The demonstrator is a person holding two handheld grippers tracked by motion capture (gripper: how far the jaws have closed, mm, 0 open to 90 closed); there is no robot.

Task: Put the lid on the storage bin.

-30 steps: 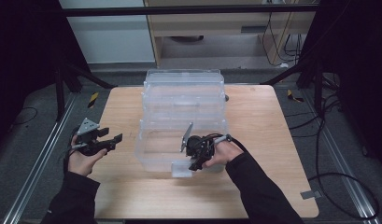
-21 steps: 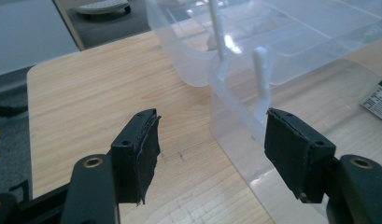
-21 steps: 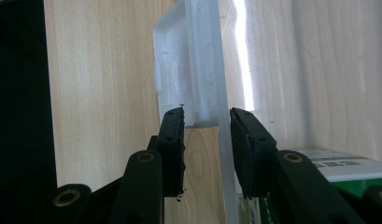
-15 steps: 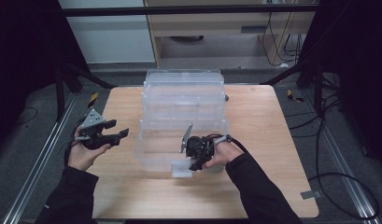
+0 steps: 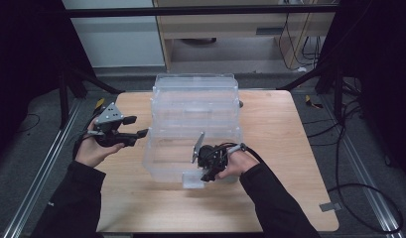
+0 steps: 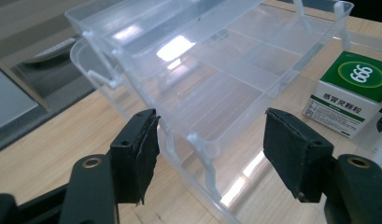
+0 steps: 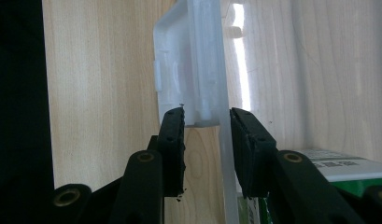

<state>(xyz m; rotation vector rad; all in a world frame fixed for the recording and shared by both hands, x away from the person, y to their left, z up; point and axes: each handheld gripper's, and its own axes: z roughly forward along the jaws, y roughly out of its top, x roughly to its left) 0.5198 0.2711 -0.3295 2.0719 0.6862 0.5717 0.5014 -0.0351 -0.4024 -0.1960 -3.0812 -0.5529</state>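
High view, frame centre: clear tiered organiser box (image 5: 195,119) on worktop (image 5: 290,163). Right gripper (image 5: 206,161) jaws clamp its front latch (image 7: 188,79); left gripper (image 5: 133,126) jaws spread beside trays. Step: closing likely; next, steadying the trays.

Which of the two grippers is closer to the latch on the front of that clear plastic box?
The right one. The right gripper has its jaws on either side of the latch at the box's front edge. The left gripper is held open off the box's left side, away from the latch.
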